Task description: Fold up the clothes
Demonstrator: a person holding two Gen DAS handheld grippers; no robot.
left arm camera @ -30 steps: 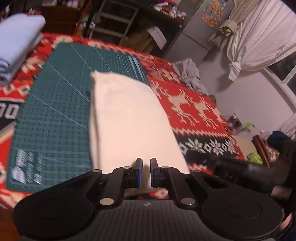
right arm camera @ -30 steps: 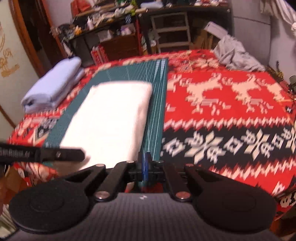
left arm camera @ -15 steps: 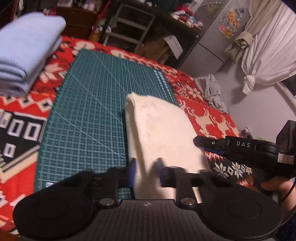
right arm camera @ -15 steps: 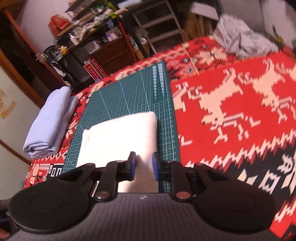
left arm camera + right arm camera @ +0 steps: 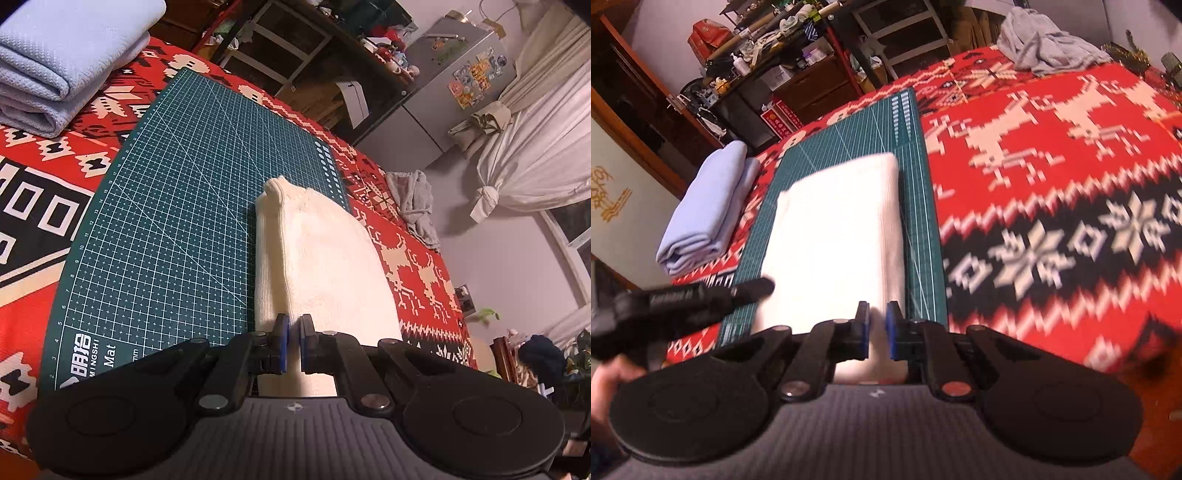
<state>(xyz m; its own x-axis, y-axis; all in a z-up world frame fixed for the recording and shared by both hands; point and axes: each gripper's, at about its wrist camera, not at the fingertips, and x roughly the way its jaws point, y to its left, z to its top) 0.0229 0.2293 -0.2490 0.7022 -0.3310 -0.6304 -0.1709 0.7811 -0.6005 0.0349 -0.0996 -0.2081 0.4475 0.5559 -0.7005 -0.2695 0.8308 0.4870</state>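
A white knitted garment (image 5: 325, 266), folded into a thick oblong, lies on the right part of a green cutting mat (image 5: 166, 229). My left gripper (image 5: 294, 345) sits at its near edge, jaws nearly together, with white cloth pinched between the blue pads. In the right wrist view the same garment (image 5: 834, 236) lies on the mat (image 5: 919, 206). My right gripper (image 5: 878, 334) is at its near right corner, jaws closing with cloth filling the gap. The left gripper (image 5: 764, 288) reaches in from the left, held by a hand (image 5: 605, 384).
The mat rests on a red, white and black patterned blanket (image 5: 1052, 166). A folded light blue garment (image 5: 55, 62) (image 5: 709, 210) lies left of the mat. A crumpled grey garment (image 5: 1049, 40) (image 5: 413, 206) lies at the far right. Shelves, a fridge and a curtain stand beyond.
The right gripper went from shut beside the mat's edge to wider over the white garment, then narrowed on its near edge. The left gripper shifted along the near edge and pinched the cloth.
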